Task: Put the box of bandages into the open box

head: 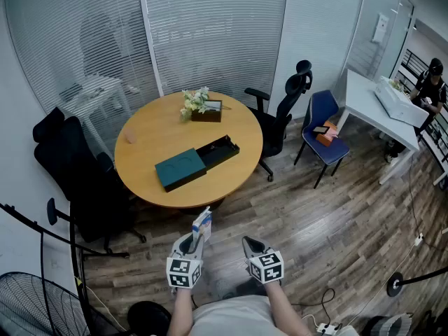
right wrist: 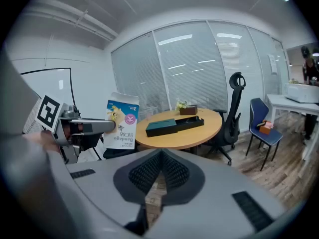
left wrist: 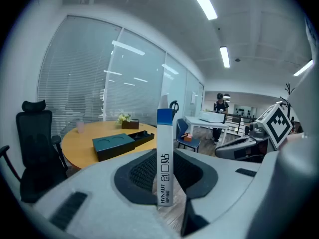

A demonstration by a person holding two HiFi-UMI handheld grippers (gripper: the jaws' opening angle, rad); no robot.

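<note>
Before table | left gripper fingers pinch bandage box | right gripper fingers together

Office: blind-covered glass partitions, swivel chair, round table.

Off the near edge of the round wooden table, over the floor, the left gripper is gripping the box of bandages, which is sticking up out of its jaws toward the table, while the right gripper is hovering just beside it, carrying nothing. The open box, dark teal with its black tray showing at the right end, is lying on the table's near half, and a flower arrangement is sitting at the table's far edge. A black office chair is standing at the table's left and a second office chair at its right.
</note>
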